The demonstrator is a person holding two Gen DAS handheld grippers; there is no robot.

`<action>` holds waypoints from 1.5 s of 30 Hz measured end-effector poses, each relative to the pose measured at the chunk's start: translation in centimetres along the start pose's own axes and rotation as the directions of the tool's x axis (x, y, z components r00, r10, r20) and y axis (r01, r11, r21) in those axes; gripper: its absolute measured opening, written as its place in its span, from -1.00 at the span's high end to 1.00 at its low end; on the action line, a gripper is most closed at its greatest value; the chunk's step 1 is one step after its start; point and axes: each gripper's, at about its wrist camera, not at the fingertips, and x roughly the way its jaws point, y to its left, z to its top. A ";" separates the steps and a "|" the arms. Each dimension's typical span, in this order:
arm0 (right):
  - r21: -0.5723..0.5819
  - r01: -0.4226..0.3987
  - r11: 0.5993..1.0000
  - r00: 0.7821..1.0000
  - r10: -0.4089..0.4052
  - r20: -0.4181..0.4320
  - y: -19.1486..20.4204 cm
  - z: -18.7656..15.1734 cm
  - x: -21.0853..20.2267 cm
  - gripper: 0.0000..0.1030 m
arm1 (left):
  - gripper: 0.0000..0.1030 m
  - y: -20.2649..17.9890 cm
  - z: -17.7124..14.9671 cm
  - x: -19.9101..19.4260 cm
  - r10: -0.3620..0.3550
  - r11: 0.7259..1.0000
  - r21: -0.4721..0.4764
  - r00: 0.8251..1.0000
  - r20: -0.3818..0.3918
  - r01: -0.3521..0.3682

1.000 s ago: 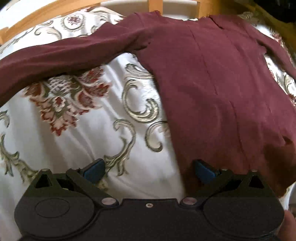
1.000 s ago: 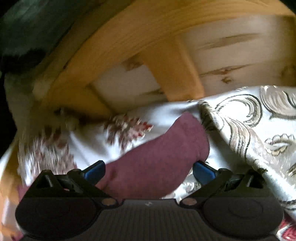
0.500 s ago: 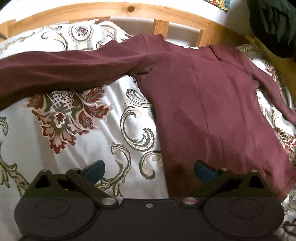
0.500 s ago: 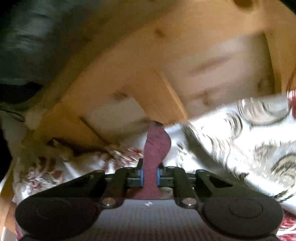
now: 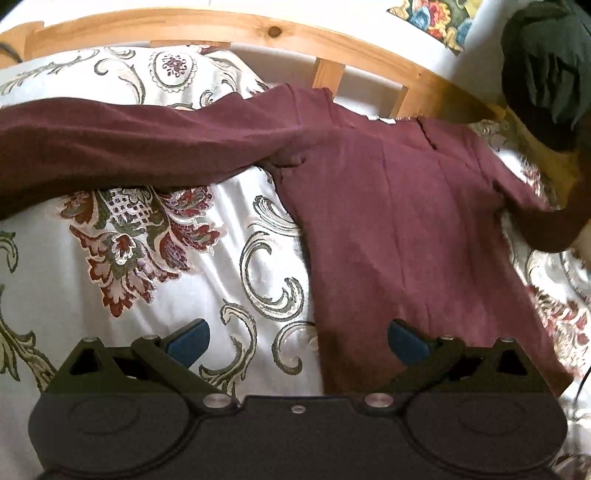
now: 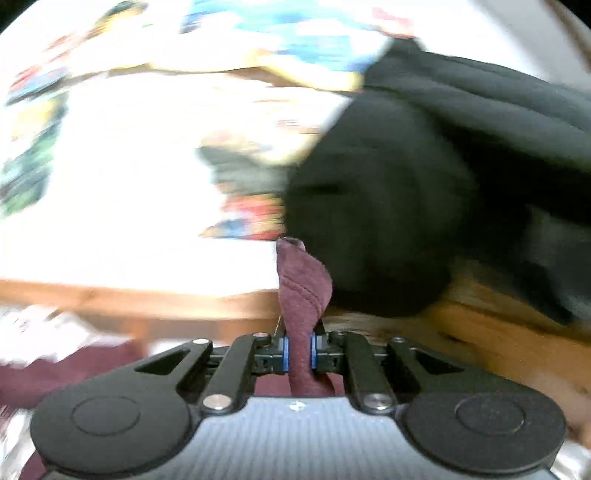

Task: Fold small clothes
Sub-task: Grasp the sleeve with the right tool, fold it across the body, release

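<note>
A maroon long-sleeved top [image 5: 388, 221] lies spread on a patterned white bedspread [image 5: 122, 295]. One sleeve [image 5: 129, 147] stretches out to the left. My left gripper [image 5: 297, 341] is open and empty, low over the top's lower left hem. My right gripper [image 6: 299, 354] is shut on the cuff of the other sleeve [image 6: 303, 280], lifted off the bed. In the left wrist view that sleeve [image 5: 543, 225] rises at the right edge.
A wooden headboard [image 5: 221, 26] runs along the far side of the bed. A dark bundled garment [image 5: 546, 74] sits at the back right; it also shows in the right wrist view [image 6: 424, 203]. Colourful pictures hang on the white wall behind.
My right gripper shut on the sleeve cuff and lifted it up from the bed. My left gripper pulled back and rose a little, staying open.
</note>
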 end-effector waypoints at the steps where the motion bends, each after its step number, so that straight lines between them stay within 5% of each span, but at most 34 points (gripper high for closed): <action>1: -0.039 -0.062 0.997 0.998 0.062 -0.018 1.6 -0.2 0.3 0.78 | -0.99 0.2 0.1 -0.1 -0.004 1.000 -0.011 1.000 0.002 0.004; 7: -0.169 -0.324 0.931 0.941 0.298 -0.161 8.9 -3.0 -0.8 0.78 | -0.99 0.9 0.4 -0.5 -0.006 0.999 -0.047 1.000 0.030 0.007; 14: -0.228 -0.467 0.855 0.862 0.382 -0.332 13.9 -7.3 -1.9 0.76 | -0.99 1.8 0.9 -1.0 -0.007 0.997 -0.080 0.996 0.089 0.014; 16: -0.215 -0.489 0.845 0.840 0.389 -0.379 14.1 -8.3 -1.8 0.50 | -0.99 1.9 1.0 -0.9 -0.011 0.997 -0.077 0.994 0.106 0.020; 18: -0.158 -0.510 0.845 0.814 0.416 -0.405 13.4 -8.9 -1.9 -0.33 | -0.99 2.0 1.0 -0.8 -0.027 0.997 -0.074 0.992 0.127 0.036; 20: -0.088 -0.536 0.840 0.790 0.461 -0.404 12.0 -9.0 -2.4 -0.75 | -0.99 2.1 1.0 -0.9 -0.075 0.993 -0.081 0.983 0.166 0.089; 22: -0.066 -0.526 0.848 0.795 0.462 -0.394 10.5 -8.8 -2.8 -0.83 | -0.99 1.9 1.0 -1.0 -0.128 0.987 -0.070 0.968 0.214 0.146; 25: -0.077 -0.432 0.899 0.844 0.372 -0.386 7.8 -8.4 -2.8 -0.94 | -0.99 0.5 1.0 -0.6 -0.190 0.981 0.004 0.944 0.269 0.196; 28: -0.066 -0.308 0.949 0.885 0.260 -0.386 4.2 -8.0 -1.3 -0.94 | -0.99 -1.9 1.2 1.5 -0.211 0.977 0.077 0.946 0.246 0.197; 33: 0.035 -0.142 0.989 0.895 0.143 -0.422 -1.8 -7.6 4.2 -0.74 | -0.99 -3.9 -0.2 5.7 -0.119 0.984 0.148 0.984 0.130 0.099; 40: 0.093 0.046 0.995 0.913 -0.004 -0.408 -6.4 -6.7 11.6 -0.38 | -0.99 -3.7 -1.8 7.2 -0.105 0.972 0.219 0.990 0.092 0.083; 43: 0.167 0.041 0.985 0.913 0.031 -0.407 -7.5 -7.1 13.2 0.08 | -0.99 -3.1 -1.7 7.2 -0.122 0.970 0.220 0.989 0.084 0.101; 45: 0.192 0.023 0.981 0.904 0.062 -0.424 -7.6 -7.4 14.1 0.78 | -0.99 -2.9 -1.5 7.3 -0.129 0.971 0.215 0.989 0.079 0.109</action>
